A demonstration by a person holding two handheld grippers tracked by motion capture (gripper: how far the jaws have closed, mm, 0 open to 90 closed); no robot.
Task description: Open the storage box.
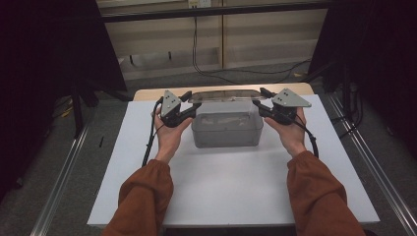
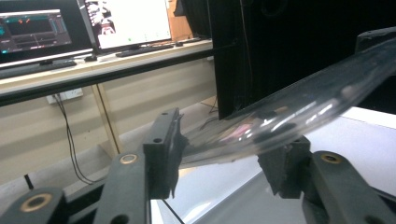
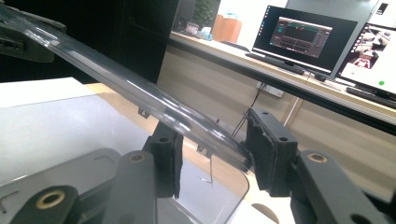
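A clear plastic lid (image 1: 223, 95) hangs level just above a clear, rectangular plastic box (image 1: 226, 130) at the back middle of the white table top (image 1: 221, 187). My left gripper (image 1: 191, 102) is shut on the lid's left end, and my right gripper (image 1: 259, 101) is shut on its right end. In the left gripper view the lid (image 2: 299, 112) runs up to the right from between the jaws of the left gripper (image 2: 224, 158). The right gripper view has the lid (image 3: 116, 79) stretching up to the left from the right gripper (image 3: 212, 158), with the box's rim (image 3: 233, 179) below.
A wooden strip (image 1: 147, 93) edges the table's far side. Metal rails (image 1: 64, 172) run along the floor on both sides, with black curtains beyond. Cables (image 1: 211, 69) lie on the floor behind. Monitors (image 3: 303, 37) stand on a bench.
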